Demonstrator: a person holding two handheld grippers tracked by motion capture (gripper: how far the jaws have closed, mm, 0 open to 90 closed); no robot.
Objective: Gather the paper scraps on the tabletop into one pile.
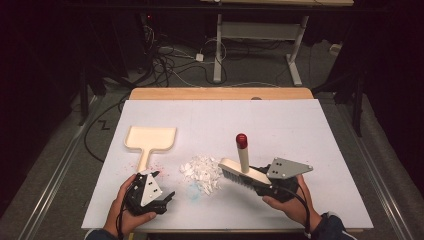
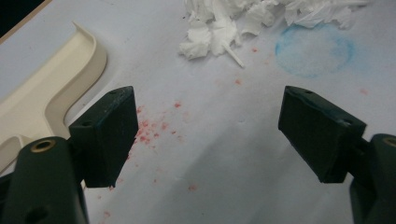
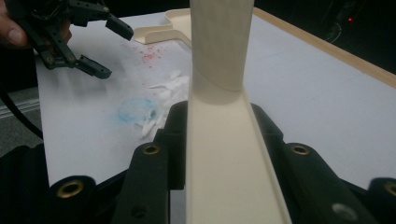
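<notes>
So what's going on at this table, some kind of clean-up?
Pretty much. A person holds a gripper in each hand. The right gripper is shut on a cream hand brush with a red-tipped handle, its bristles on the white table cover right beside a pile of white paper scraps. The left gripper is open and holds nothing; it sits by the handle of a cream dustpan lying flat. The scraps are not in the dustpan yet.

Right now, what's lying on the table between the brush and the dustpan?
In the high view, a pile of white paper scraps lies between the brush and the dustpan, with faint red specks on the white cover near the dustpan's handle.
</notes>
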